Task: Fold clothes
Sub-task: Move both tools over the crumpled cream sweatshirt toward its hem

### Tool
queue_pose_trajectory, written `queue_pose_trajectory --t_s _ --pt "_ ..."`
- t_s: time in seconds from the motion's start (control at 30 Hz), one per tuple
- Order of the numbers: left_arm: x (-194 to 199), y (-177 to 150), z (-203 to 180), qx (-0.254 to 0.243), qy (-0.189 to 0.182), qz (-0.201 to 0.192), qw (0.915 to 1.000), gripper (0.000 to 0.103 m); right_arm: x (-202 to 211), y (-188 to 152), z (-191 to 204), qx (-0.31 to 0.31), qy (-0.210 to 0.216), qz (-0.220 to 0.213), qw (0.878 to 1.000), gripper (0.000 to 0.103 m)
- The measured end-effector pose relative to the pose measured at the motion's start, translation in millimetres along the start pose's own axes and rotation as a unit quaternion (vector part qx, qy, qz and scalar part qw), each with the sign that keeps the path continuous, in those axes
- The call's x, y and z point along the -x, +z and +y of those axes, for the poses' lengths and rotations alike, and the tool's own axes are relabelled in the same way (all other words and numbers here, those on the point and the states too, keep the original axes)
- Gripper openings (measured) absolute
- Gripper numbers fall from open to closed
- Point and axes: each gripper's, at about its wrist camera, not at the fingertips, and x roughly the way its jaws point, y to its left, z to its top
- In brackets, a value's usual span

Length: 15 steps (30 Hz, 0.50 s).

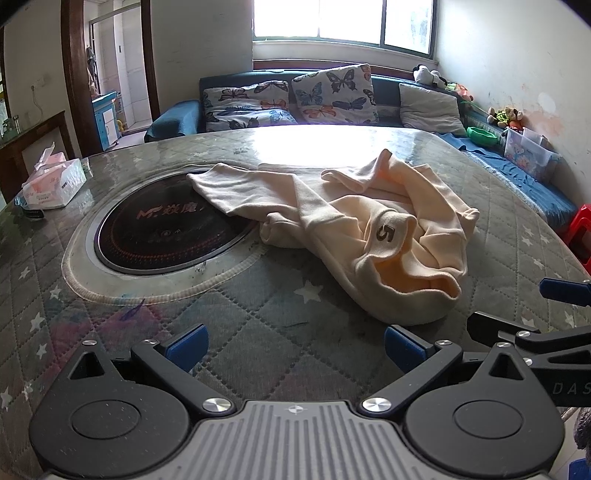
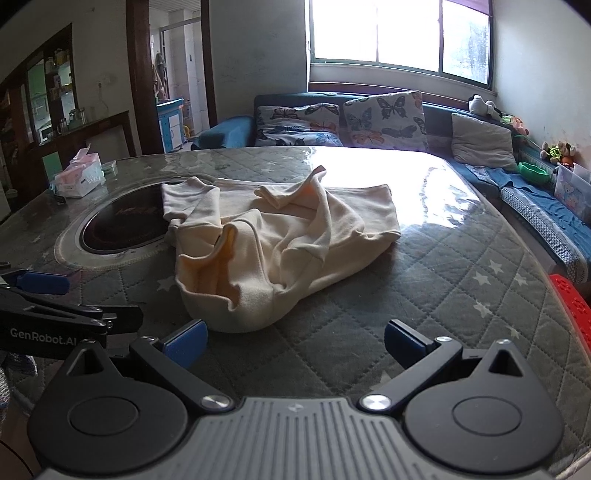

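1. Left gripper [image 1: 295, 345], black with blue pads, hangs over the near edge of the table, jaws spread wide, nothing between them.
2. Right gripper [image 2: 295, 343], same build, sits just beside it over the near edge, jaws also wide apart and empty. Each one shows at the side of the other's view.
3. Under both lies the round table with a grey quilted star-print cover under clear plastic [image 1: 258, 325].
4. Just ahead of the fingertips, apart from them, lies the cream long-sleeved knit garment [image 1: 369, 236], crumpled in a heap around the middle of the table, a dark "5" on one fold.
5. One flat sleeve or panel of it stretches toward the left and overlaps the rim of the round black glass cooktop set into the table [image 1: 155, 229].
6. At the left edge of the table, a pink-and-white tissue pack [image 1: 55, 181] stands well apart from the garment.
7. Beyond the far edge, a blue sofa with butterfly-print cushions [image 2: 384, 118] runs under a bright window [image 2: 399, 33].
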Motion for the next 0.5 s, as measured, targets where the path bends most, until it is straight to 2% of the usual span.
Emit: queue_pose_trajectory --t_s 0.5 --pt "-10.8 10.5 4.6 0.001 0.003 0.002 1.0 0.103 -14.1 14.2 3.2 0.016 0.005 -0.001 1.0 0.103"
